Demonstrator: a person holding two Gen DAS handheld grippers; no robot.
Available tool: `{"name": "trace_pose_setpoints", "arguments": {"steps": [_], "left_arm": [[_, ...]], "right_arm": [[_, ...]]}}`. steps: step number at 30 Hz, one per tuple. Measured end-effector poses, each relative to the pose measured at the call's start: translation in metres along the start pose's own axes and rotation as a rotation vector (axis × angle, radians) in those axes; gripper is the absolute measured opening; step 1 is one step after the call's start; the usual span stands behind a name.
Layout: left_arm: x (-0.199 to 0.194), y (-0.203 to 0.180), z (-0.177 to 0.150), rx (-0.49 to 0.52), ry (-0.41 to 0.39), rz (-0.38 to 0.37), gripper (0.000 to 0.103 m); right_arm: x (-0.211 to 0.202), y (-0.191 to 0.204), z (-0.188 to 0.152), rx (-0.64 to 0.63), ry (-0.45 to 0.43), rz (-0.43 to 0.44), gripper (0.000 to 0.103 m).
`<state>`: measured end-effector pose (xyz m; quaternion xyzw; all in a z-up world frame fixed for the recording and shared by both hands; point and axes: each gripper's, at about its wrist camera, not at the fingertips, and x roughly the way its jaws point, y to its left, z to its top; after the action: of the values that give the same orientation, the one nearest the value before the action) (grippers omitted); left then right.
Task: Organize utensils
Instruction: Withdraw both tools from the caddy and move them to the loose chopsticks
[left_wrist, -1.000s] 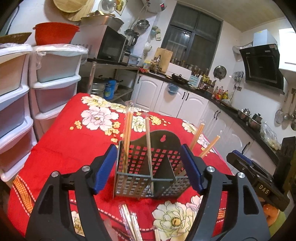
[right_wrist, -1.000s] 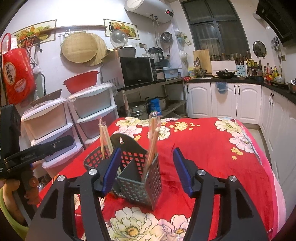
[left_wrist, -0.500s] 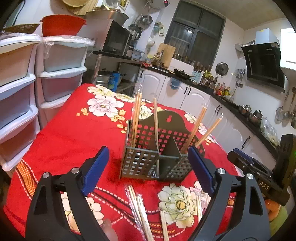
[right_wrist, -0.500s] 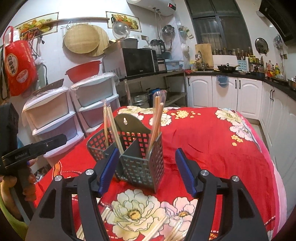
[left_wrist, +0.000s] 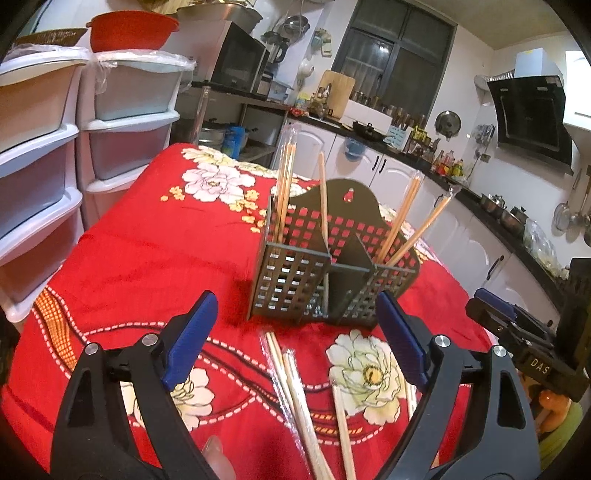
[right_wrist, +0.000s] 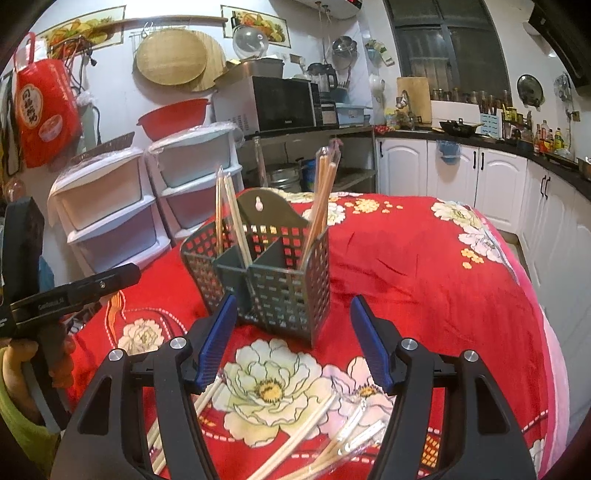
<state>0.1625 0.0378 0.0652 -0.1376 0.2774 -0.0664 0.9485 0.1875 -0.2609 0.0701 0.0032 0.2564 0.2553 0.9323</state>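
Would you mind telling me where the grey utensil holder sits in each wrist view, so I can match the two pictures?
Left wrist view: the utensil holder stands at centre, beyond the open left gripper.
Right wrist view: the holder stands left of centre, beyond the open right gripper.
Shared landmark: the microwave on the rack behind the table.

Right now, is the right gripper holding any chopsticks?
No: the right gripper is open and empty, and the loose chopsticks lie on the red tablecloth below it.
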Motion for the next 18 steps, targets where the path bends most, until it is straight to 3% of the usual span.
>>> {"name": "trace_pose_setpoints", "arguments": {"steps": [12, 18], "left_arm": [[0.006, -0.002, -0.024, 0.031, 0.064, 0.011, 0.078], [0.013, -0.003, -0.035, 0.046, 0.11, 0.008, 0.065]], "right_arm": [[0.001, 0.004, -0.021, -0.003, 0.06, 0.011, 0.062], [0.002, 0.004, -0.03, -0.006, 0.085, 0.015, 0.062]]}}
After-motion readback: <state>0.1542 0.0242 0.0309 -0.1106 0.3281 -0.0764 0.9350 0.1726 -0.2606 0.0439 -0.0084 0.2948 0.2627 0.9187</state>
